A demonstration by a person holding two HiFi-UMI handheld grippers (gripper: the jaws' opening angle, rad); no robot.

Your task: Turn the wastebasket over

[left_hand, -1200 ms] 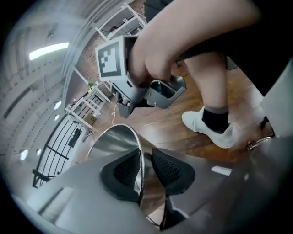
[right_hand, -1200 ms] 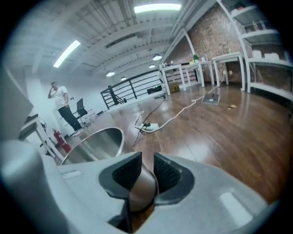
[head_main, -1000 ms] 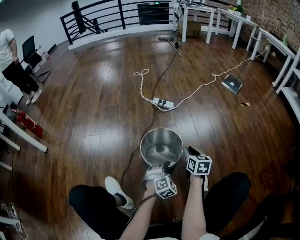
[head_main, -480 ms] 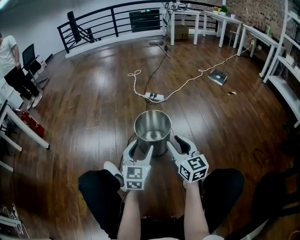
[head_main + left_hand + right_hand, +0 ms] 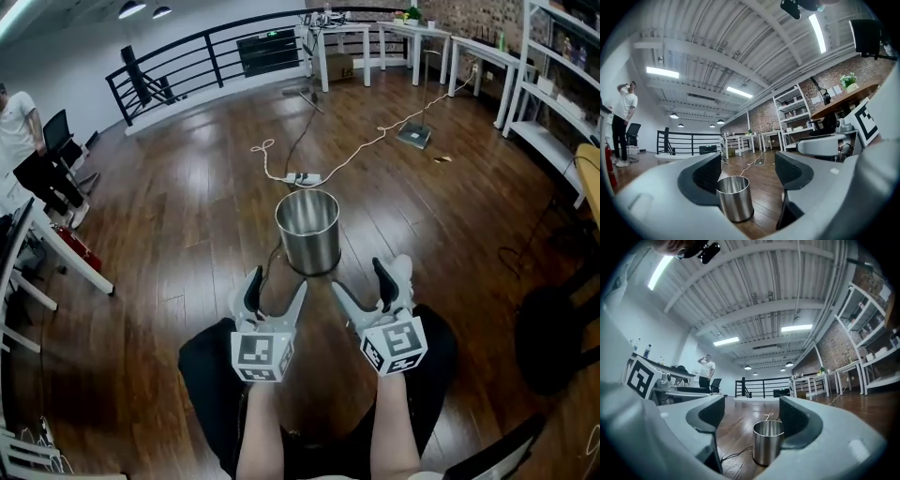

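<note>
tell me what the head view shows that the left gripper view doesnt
Only the head view: the person's forearms and dark-clad legs, seen from above. Only the left gripper view: the ribbed ceiling with its beams overhead. Both: the steel wastebasket standing upright, mouth up, on the wooden floor, the black railing behind it, and a person in a white shirt at the left.

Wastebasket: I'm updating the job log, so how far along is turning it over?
Looks done: the wastebasket stands upright on the floor, open mouth up. In hand: nothing. The left claw and right claw have just been opening; both are open, short of the basket, with nothing gripped. Left: probably nothing, unless it was meant to end mouth down.
</note>
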